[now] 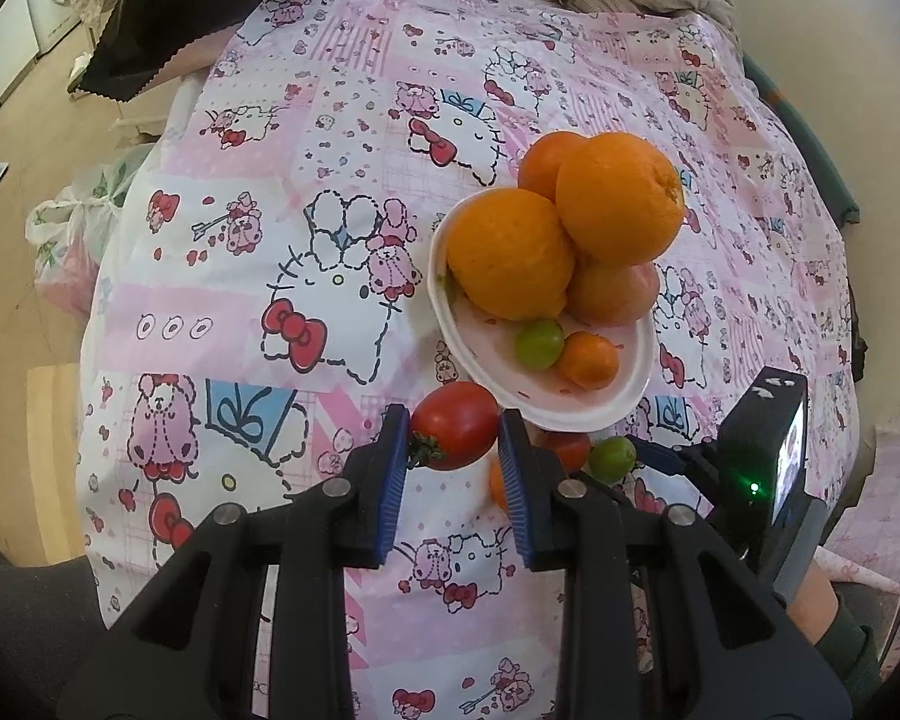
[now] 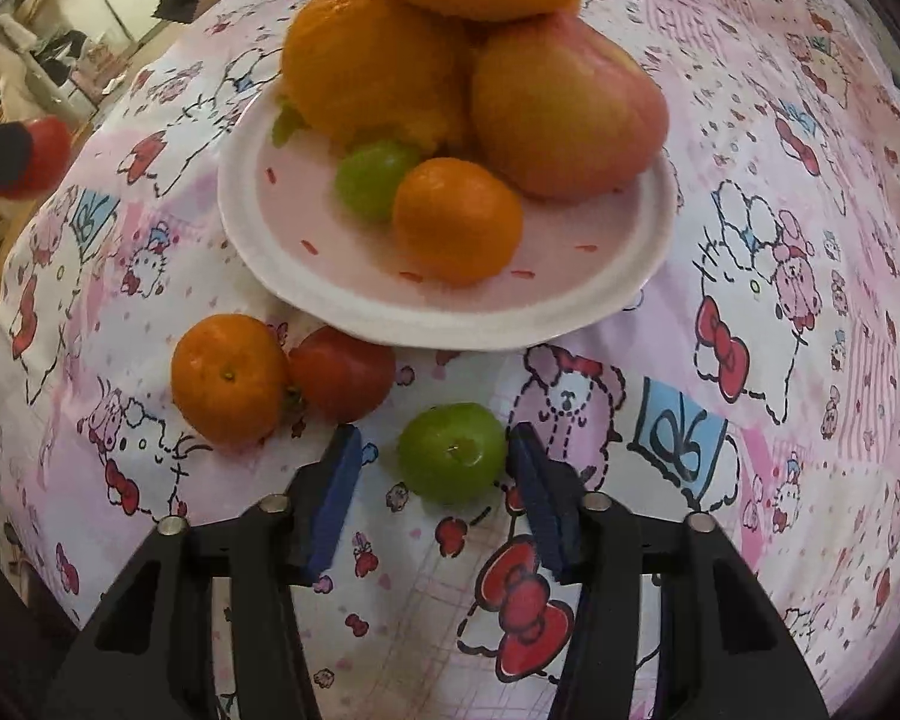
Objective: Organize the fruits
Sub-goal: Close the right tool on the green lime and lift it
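Two grippers work beside the piled plate [image 2: 570, 324]. The left gripper [image 1: 453, 441] clamps a red tomato [image 1: 455, 425] above the cartoon-print cloth [image 1: 258, 276]. The right gripper [image 2: 435, 450] brackets a green fruit [image 2: 452, 452] on the cloth, its left pad clearly off it, near a small orange [image 2: 229, 377].

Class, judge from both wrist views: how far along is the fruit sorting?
Done: three oranges, an apple, a small green fruit and a small orange sit on the plate.
In hand: the left tool grips a red tomato; the right tool brackets a green fruit on the cloth, one pad not touching.
Left: a mandarin and another tomato beside the plate.
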